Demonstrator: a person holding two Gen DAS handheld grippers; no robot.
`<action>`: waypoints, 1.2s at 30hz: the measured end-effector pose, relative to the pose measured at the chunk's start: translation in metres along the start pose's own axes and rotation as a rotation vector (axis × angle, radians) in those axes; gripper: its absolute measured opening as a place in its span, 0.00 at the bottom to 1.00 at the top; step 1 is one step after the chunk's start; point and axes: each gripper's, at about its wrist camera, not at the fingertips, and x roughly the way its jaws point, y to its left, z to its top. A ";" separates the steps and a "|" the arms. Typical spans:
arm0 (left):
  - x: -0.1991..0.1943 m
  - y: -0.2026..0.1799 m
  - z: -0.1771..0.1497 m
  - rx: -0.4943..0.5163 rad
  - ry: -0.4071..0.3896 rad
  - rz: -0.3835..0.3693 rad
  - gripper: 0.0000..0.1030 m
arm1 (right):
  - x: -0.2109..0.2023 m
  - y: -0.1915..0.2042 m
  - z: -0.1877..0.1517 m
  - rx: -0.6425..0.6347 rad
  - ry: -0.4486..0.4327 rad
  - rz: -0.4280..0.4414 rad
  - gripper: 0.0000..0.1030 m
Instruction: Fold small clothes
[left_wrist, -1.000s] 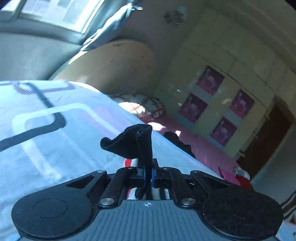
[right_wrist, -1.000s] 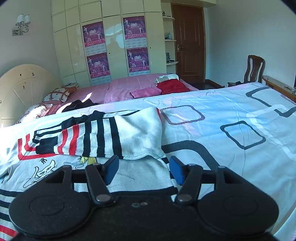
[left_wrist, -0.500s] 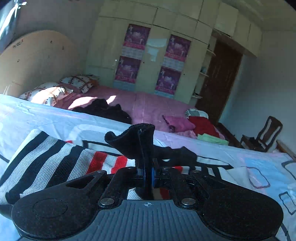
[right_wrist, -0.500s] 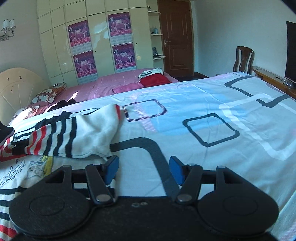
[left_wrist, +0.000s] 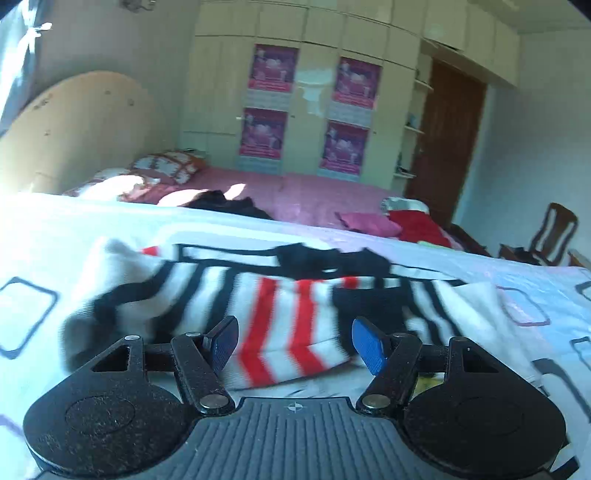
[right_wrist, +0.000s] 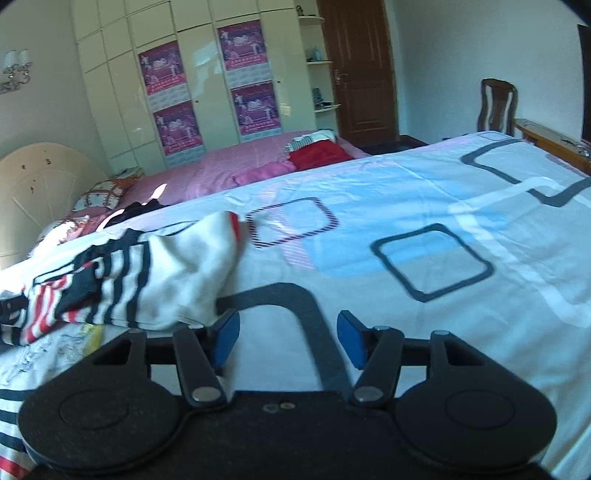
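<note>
A small white sweater with black and red stripes (left_wrist: 280, 306) lies on the bedsheet, its sleeves folded across the body. My left gripper (left_wrist: 295, 345) is open and empty, just in front of the folded part. In the right wrist view the same sweater (right_wrist: 122, 280) lies at the left. My right gripper (right_wrist: 288, 338) is open and empty over the bare sheet, to the right of the sweater.
The bed has a white and blue sheet with black square outlines (right_wrist: 424, 258). A second bed with pink cover (left_wrist: 306, 199) holds dark, pink and red clothes. A wooden chair (right_wrist: 496, 105) and the bed's wooden edge (right_wrist: 554, 144) stand at the far right.
My left gripper held a black cuff of the sweater, swung it across to the right, then opened and let it go. My right gripper stayed open and shifted right, off the sweater.
</note>
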 end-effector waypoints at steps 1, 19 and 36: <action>-0.010 0.014 -0.005 0.003 -0.002 0.044 0.67 | 0.006 0.013 0.003 0.001 0.005 0.048 0.46; 0.026 0.130 -0.023 -0.046 0.119 0.127 0.67 | 0.131 0.172 0.004 0.190 0.214 0.379 0.40; 0.038 0.128 -0.018 -0.020 0.137 0.113 0.67 | 0.064 0.171 0.060 -0.074 -0.064 0.281 0.07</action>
